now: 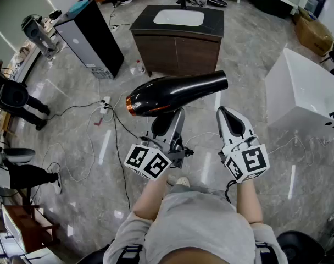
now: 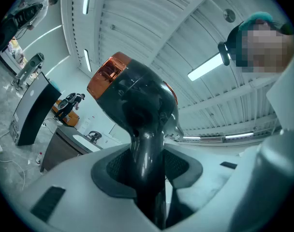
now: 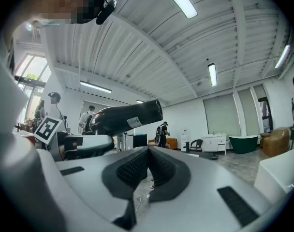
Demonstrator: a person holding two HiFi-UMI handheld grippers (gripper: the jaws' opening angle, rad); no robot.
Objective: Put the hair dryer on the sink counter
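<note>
While left tool (image 1: pixel 168 124) grips dryer (image 1: pixel 175 94), handle (image 2: pixel 146 178) seemingly

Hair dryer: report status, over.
Left gripper shut on hair dryer handle, barrel level, in the air. Right gripper shut, empty. Sink counter ahead, not reached. Cables on floor, left of path.

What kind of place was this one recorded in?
Likely a studio hall with a mock bathroom: freestanding sink cabinet, loose cables across the floor, camera on a stand.

black cabinet (image 1: pixel 93 40), white box (image 1: pixel 304 92), cardboard box (image 1: pixel 315 34)
</note>
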